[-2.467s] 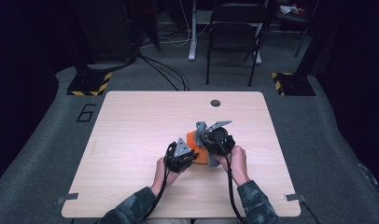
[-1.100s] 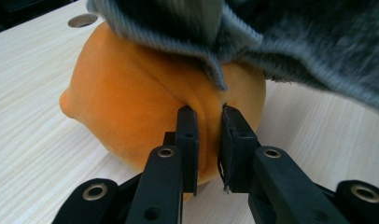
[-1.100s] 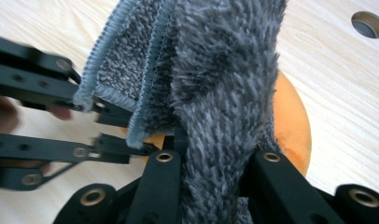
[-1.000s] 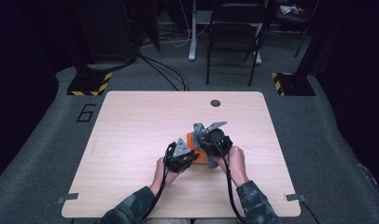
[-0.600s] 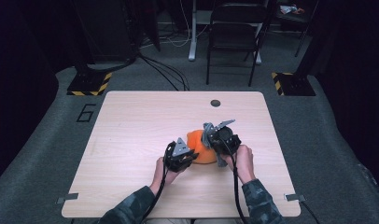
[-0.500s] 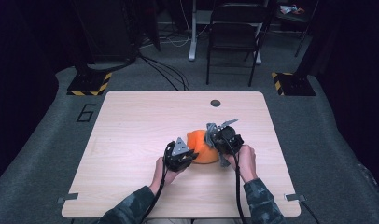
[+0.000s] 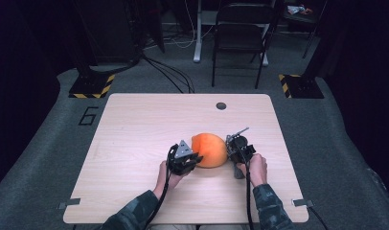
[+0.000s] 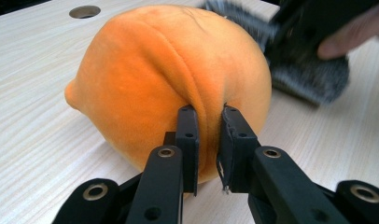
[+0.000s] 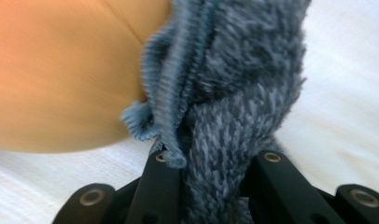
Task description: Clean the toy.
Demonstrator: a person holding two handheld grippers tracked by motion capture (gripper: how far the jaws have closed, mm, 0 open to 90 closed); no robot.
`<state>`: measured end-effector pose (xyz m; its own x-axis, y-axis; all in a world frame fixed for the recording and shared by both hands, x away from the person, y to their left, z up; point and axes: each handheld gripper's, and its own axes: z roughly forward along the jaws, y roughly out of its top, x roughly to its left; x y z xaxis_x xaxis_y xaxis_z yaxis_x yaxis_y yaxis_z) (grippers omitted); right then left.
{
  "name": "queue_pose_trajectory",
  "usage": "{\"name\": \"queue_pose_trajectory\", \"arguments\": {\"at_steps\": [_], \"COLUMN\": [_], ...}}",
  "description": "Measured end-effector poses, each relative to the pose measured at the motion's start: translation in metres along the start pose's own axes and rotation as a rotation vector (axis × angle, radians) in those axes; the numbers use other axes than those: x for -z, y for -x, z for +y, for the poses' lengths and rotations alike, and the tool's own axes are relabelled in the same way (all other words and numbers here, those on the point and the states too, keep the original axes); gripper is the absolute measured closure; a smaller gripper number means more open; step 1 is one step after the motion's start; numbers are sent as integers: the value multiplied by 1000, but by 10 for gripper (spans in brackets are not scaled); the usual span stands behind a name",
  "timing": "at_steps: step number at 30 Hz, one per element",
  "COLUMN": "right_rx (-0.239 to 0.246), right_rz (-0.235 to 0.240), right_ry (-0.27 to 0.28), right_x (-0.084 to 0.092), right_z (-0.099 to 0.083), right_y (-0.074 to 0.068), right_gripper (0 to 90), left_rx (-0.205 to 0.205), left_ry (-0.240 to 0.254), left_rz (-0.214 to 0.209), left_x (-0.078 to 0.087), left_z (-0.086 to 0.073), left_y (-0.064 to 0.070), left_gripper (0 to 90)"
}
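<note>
the left tool pinches a fold of the orange plush fruit, which lies on the table right in front of its jaws. the right tool is clamped on a grey fuzzy cloth, with the fruit just beside it.
</note>
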<state>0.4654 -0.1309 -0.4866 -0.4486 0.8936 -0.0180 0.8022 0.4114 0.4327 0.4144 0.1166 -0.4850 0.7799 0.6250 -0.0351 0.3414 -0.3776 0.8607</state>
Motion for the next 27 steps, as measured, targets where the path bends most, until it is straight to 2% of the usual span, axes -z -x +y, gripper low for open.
{"name": "queue_pose_trajectory", "arguments": {"at_steps": [2, 4, 7, 9, 10, 12, 15, 16, 18, 20, 22, 24, 25, 27], "right_rx": [-24, -32, -69, -58, -45, -12, 25, 24, -6, -42, -48, -45, -43, -35], "right_rz": [27, 20, 31, 43, 70, 87, 164, 161, 160, 161, 140, 144, 139, 135], "right_ry": [3, 12, 78, 137, 150, 180, 167, 157, 168, 191, 206, 214, 220, 215], "right_x": [3, 10, 33, 50, 58, 67, 61, 55, 44, 42, 42, 40, 40, 40], "right_z": [1, 3, 7, 11, 13, 17, 19, 19, 17, 15, 15, 14, 14, 15], "right_y": [5, 8, 14, 12, 8, -1, -10, -12, -11, -7, -7, -7, -7, -9], "right_gripper": [780, 780, 781, 780, 780, 780, 780, 779, 780, 779, 779, 779, 779, 778], "left_rx": [-1, 3, 13, 11, 10, 15, 23, 19, 6, -27, -64, -66, -67, -81], "left_ry": [6, 5, 9, 8, 8, 11, 14, 13, 17, 3, -12, -19, -17, -28], "left_rz": [4, 2, 5, 11, 14, 10, 17, 27, 65, 98, 126, 139, 155, 156], "left_x": [0, 0, 1, 1, 1, 1, 1, 2, 3, 5, 2, -3, -6, -8], "left_z": [0, 0, -1, -1, 0, 0, -1, -1, -1, -1, -2, -4, -5, -6], "left_y": [-1, -2, -3, -2, -2, -3, -4, -4, -3, 2, 6, 8, 9, 9], "left_gripper": [789, 788, 786, 785, 784, 782, 739, 694, 578, 484, 430, 426, 461, 585]}}
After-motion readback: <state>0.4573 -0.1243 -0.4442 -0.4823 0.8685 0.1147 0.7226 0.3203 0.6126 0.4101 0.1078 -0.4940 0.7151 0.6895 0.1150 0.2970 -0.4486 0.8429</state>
